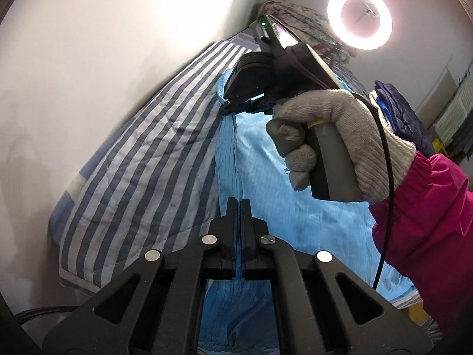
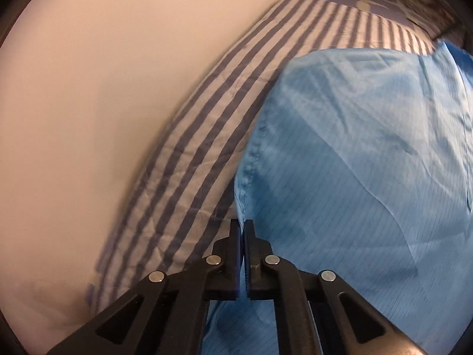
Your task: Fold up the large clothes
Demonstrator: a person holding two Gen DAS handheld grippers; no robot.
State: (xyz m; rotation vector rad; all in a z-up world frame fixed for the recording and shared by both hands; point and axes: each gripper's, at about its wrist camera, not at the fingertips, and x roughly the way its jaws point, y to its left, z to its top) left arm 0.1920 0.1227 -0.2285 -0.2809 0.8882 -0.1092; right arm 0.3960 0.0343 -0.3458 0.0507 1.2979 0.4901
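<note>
Right at the near edge of the left wrist view, the left gripper (image 1: pixel 239 207) is clamped tight on a fold of the blue garment (image 1: pixel 295 195), fingers pointing up along it. Further along the same edge, the right gripper (image 1: pixel 236 105) pinches the cloth too, held by a gloved hand (image 1: pixel 334 139) wrapped round the grip, pink sleeve (image 1: pixel 422 236) trailing right. The garment lies on a striped quilt (image 1: pixel 142 159) beside a white wall (image 1: pixel 103 44). Ring light (image 1: pixel 359 21) glows far right.

In the right wrist view its gripper (image 2: pixel 243 224) bites the garment's (image 2: pixel 354 153) seam.
</note>
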